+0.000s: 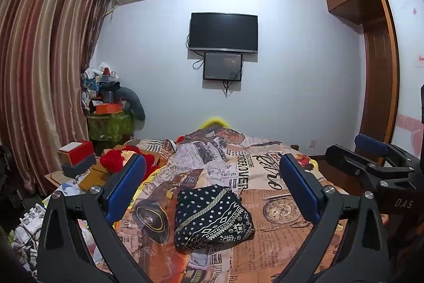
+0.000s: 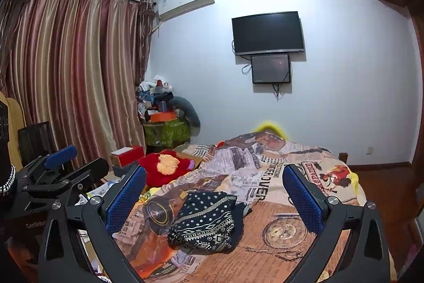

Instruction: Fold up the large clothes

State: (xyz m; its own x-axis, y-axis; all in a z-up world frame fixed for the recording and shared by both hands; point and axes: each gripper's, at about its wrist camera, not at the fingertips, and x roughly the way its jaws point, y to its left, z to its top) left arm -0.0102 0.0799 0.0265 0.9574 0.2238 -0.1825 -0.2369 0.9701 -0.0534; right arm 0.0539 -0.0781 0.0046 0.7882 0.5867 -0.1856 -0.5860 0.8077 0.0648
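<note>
We read the fold as done: the black patterned garment (image 1: 213,216) lies as a compact folded bundle on the bed's newspaper-print cover (image 1: 265,243), near the front edge. Left tool (image 1: 212,184) and right tool (image 2: 214,190) both hang above it, jaws spread wide, holding nothing. No other loose clothing shows on the cover; a final tidy or a next item may remain.

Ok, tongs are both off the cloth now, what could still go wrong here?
The folded black patterned garment lies on a rumpled bedspread, so its loose right edge may slump open. Both tongs, left and right, hang open above it; coming down carelessly could snag the bedspread too.
</note>
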